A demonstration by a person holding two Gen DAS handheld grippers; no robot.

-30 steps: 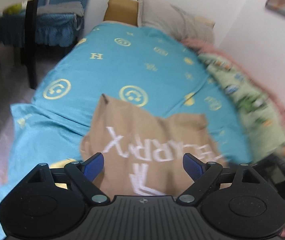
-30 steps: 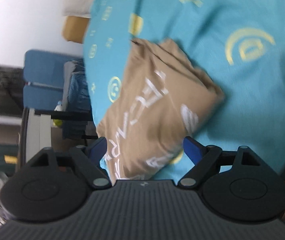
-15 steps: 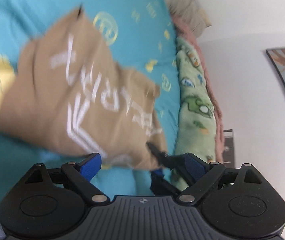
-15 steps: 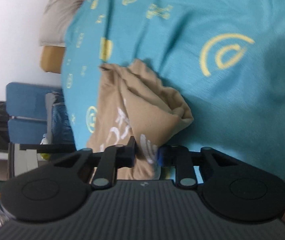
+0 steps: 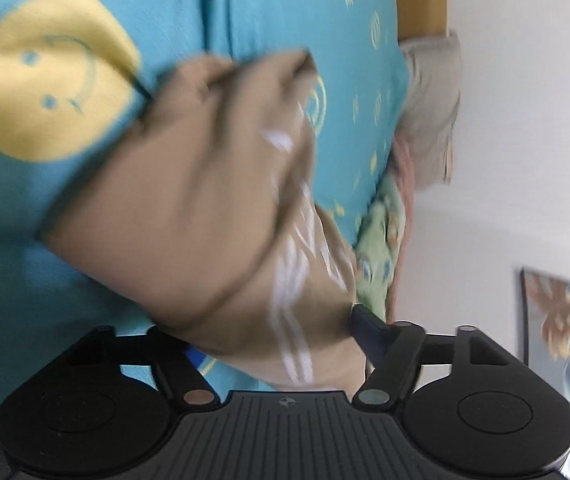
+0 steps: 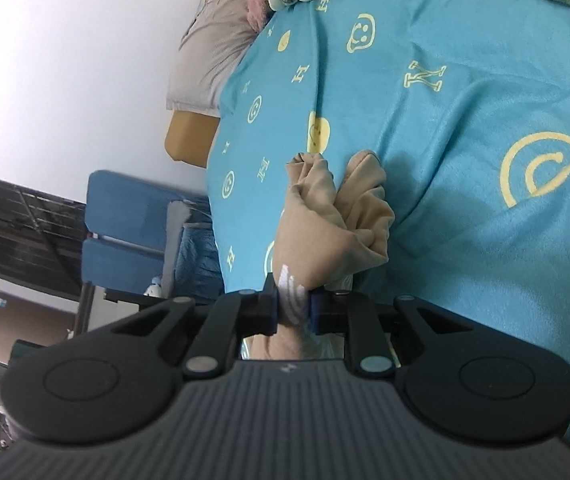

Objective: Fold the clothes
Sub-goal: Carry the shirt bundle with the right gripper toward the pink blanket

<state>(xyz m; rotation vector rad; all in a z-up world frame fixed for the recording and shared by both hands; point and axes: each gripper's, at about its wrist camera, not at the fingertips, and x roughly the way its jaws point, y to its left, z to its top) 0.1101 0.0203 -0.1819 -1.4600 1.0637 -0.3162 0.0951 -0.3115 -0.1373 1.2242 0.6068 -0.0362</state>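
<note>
The right tool (image 6: 292, 311) is clamping a narrow bunch of the tan garment (image 6: 337, 216), so the thin pinch is risking slippage or an uneven fold as the cloth is hanging crumpled above the bed (image 6: 465, 92). The left tool (image 5: 275, 334) is standing apart, with the garment (image 5: 189, 208) lying between its fingers, unclamped; closing on too many layers could be trapping wrinkles.

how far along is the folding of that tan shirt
Early. Done: nothing looks folded; the tan shirt hangs bunched over the blue blanket. In hand: the right gripper is shut on its printed edge, and the left gripper is open around another part. Left: spread it flat, then make the folds.
</note>
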